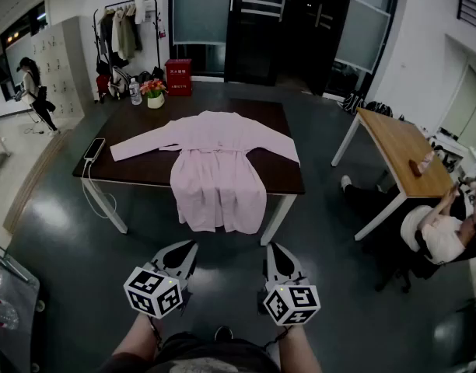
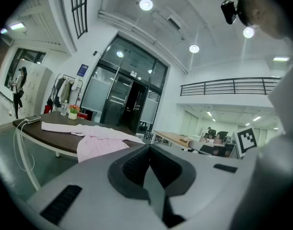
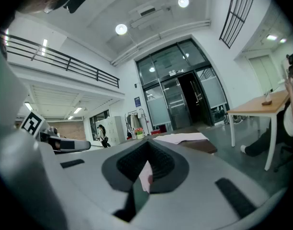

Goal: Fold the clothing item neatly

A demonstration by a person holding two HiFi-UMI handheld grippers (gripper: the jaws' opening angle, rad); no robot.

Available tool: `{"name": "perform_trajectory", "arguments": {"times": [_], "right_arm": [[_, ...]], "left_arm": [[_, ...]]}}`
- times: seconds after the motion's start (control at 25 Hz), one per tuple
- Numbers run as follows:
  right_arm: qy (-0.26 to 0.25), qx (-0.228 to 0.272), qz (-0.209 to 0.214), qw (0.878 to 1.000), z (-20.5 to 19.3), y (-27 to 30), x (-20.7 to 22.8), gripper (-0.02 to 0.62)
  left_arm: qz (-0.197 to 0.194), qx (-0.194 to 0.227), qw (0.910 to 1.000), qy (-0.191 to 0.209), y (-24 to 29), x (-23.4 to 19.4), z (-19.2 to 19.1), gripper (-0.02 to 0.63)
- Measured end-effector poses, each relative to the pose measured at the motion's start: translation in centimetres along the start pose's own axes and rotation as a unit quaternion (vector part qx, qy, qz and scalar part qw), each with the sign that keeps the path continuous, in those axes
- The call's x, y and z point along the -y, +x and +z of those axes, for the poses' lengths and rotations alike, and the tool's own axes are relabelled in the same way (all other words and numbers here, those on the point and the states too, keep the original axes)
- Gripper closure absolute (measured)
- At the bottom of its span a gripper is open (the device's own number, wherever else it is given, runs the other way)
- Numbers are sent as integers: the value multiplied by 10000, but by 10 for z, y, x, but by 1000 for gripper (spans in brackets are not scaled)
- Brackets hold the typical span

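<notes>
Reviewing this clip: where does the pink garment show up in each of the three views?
Head view: pink garment at centre, spread on the dark table, hem hanging over the near edge.
Left gripper view: left of centre, on the table.
Right gripper view: just right of centre, looking pale.
Shared landmark: the flower pot on the table.

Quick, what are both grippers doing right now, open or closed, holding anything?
Left gripper: closed, holding nothing.
Right gripper: closed, holding nothing; the pink garment lies on the table ahead, apart from both.
</notes>
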State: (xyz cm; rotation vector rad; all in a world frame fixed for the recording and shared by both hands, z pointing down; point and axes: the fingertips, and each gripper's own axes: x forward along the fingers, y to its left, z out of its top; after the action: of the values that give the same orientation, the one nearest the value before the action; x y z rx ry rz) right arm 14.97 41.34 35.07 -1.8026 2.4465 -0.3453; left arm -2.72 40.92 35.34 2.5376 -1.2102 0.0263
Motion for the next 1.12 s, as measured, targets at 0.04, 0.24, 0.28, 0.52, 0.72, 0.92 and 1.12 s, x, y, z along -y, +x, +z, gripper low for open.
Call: {"name": "perform_trajectory", "arguments": {"times": [0.04, 0.24, 0.28, 0.52, 0.72, 0.92, 1.12], "right_arm": [[-29, -7, -8, 10000, 1, 2, 2, 604], [-53, -81, -7, 10000, -3, 17, 10, 604], [-64, -103, 3, 9999, -4, 19, 10, 604], [-178, -175, -5, 9997, -5, 23, 22, 604], [51, -49, -32, 10000, -4, 25, 38, 604], [582, -63, -117, 9982, -18, 34, 58, 604], [533, -166, -286, 9980, -27, 54, 80, 603]], "left_arm": [[5, 21, 10000, 9, 2, 0, 2, 597], [31, 52, 10000, 23, 14, -8, 5, 597], [39, 44, 10000, 15, 16, -9, 5, 597], [59, -13, 10000, -10, 28, -10, 3, 595], [84, -65, 9999, 6, 35, -6, -1, 595], [265, -235, 9994, -10, 37, -17, -12, 597], [277, -247, 9992, -143, 62, -36, -8, 597]]}}
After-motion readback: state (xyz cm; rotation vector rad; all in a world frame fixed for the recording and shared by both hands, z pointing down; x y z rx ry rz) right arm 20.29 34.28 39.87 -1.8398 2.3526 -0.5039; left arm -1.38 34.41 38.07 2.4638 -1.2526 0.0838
